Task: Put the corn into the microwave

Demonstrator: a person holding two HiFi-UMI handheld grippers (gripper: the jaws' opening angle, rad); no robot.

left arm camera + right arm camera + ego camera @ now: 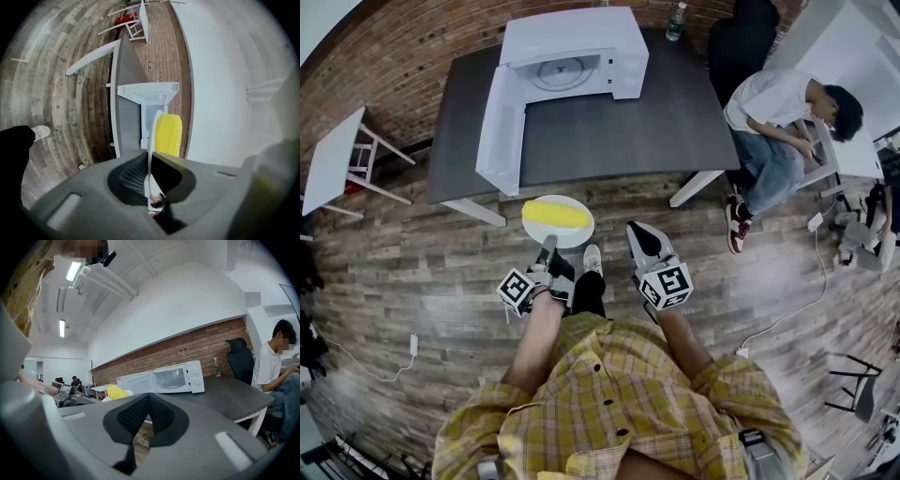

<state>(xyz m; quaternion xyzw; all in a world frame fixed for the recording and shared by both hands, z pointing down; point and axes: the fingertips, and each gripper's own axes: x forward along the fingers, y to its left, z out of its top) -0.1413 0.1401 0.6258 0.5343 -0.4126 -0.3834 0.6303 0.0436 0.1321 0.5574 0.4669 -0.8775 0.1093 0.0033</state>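
**A:** Head view first: why did we have the corn [555, 215] lying on a plate [581, 238] instead of pinching it directly?

**B:** We judged that the plate spared the cob from being squeezed and gave us a thin, firm edge to grip. The left gripper [547, 247] held the plate by its near rim, out in front of us above the wooden floor. The plate was about level, so the corn lay flat along it and was unlikely to roll off.

**A:** And where did that leave the microwave [572, 49]?

**B:** It was ahead of us on the dark worktop [666, 117], well apart from the plate. Its door [499, 122] was swung fully open towards us, so the chamber was ready and needed no extra handling.

**A:** How did the left jaws stand?

**B:** In the left gripper view they were drawn in narrow and pressed on the white rim, which ran straight up between the pads. The yellow cob sat just beyond them.

**A:** And the right gripper [643, 240]?

**B:** It was beside the plate without touching it. In the right gripper view its jaws met at the tips with nothing between them. We took it as spare, kept free in case the plate needed steadying.
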